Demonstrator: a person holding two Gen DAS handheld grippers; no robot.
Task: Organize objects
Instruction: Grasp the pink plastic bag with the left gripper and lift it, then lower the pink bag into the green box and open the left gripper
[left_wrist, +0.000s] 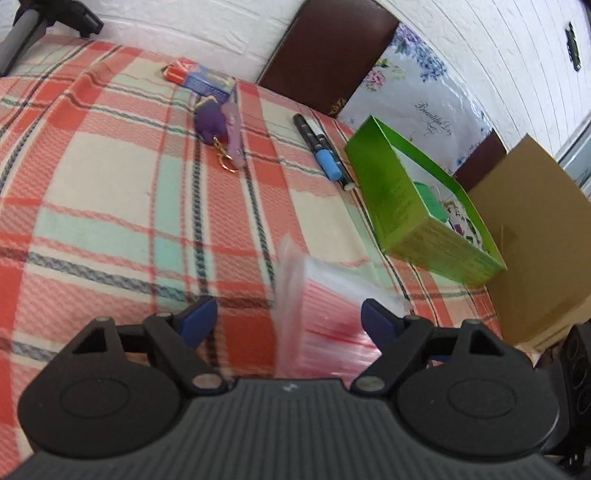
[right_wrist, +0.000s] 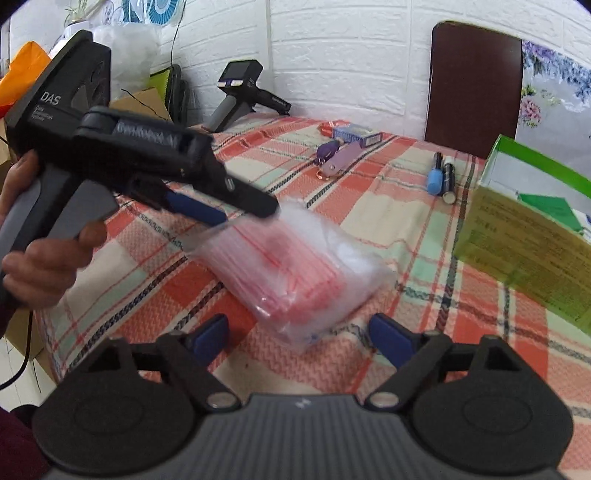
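Left wrist view: the left gripper (left_wrist: 290, 317) is seen with jaws wide, a blurred bag pack (left_wrist: 325, 306) standing between them, apparently untouched. The box (left_wrist: 406, 206) lies beyond.

Right wrist view: the right gripper (right_wrist: 299, 332) is spread wide and empty, with the pack on the cloth (right_wrist: 155, 295) just ahead. It is judged light, soft and slippery; it is best pinched across its thick middle.

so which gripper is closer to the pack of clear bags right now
Left. The left gripper has the pack of clear bags between its open fingers at the far edge. The right gripper sits open just short of the pack's near end.
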